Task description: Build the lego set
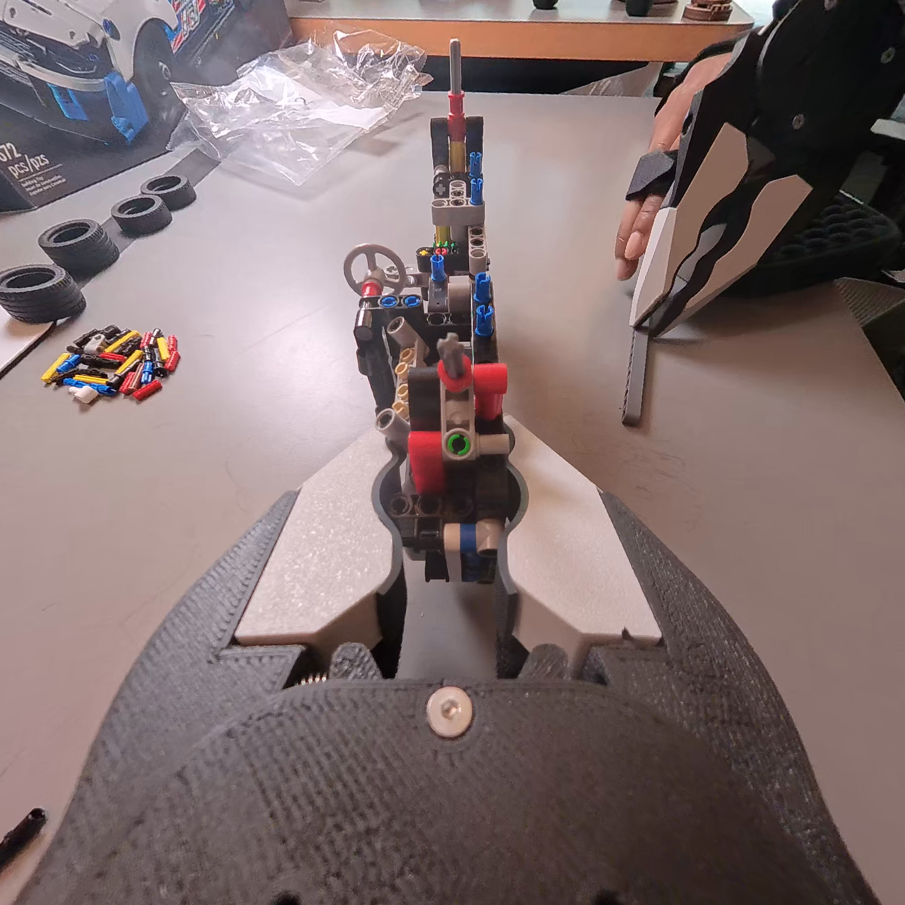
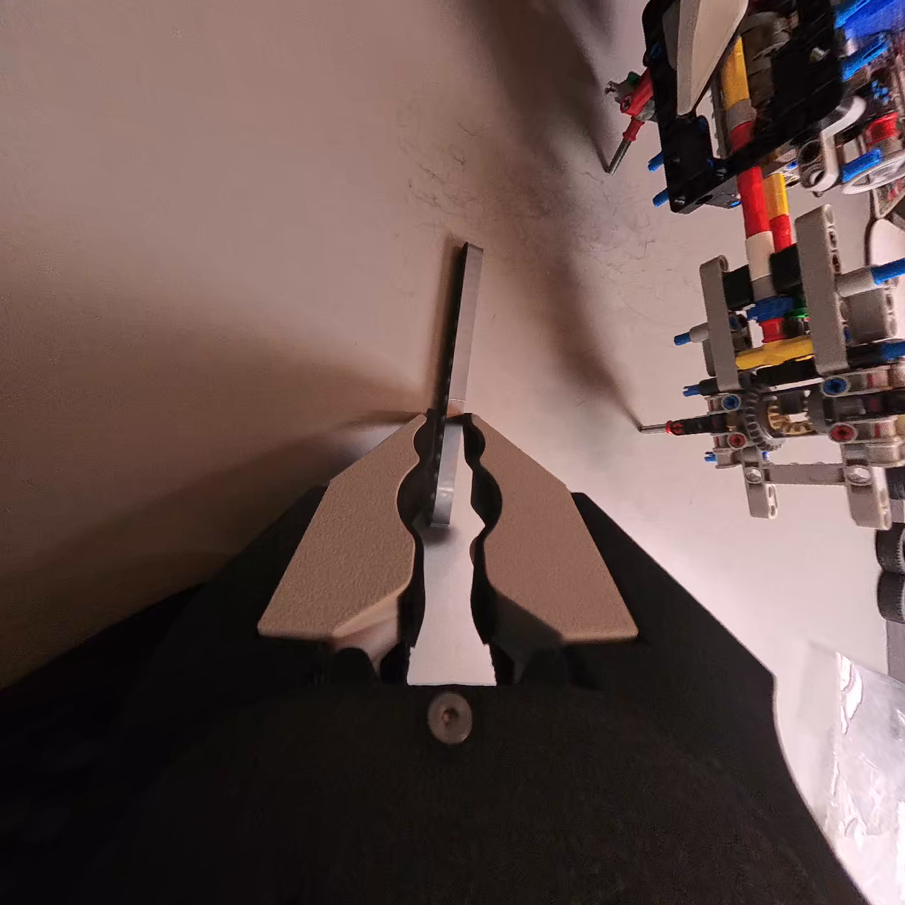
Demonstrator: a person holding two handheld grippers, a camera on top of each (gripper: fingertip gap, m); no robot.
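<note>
A long lego chassis [image 1: 458, 294] of black, grey, red and blue parts, with a grey steering wheel [image 1: 374, 267], stretches away from me on the grey table [image 1: 245, 489]. My left gripper [image 1: 450, 440] is shut on its near end. My right gripper [image 1: 641, 321] is at the right, tips down on the table. In the right wrist view this gripper [image 2: 446, 418] is shut on one end of a long black beam [image 2: 463, 318], which lies on edge on the table. The beam also shows in the left wrist view [image 1: 633, 382]. The chassis is off to the right of it [image 2: 783, 318].
Several black tyres [image 1: 78, 245] and a pile of small coloured pins [image 1: 112, 362] lie at the left. The set's box [image 1: 73, 73] and an empty clear plastic bag [image 1: 294, 107] are at the back left. A person's hand [image 1: 646, 215] holds the right gripper. The grippers' ends are close to 15 centimeters from one another.
</note>
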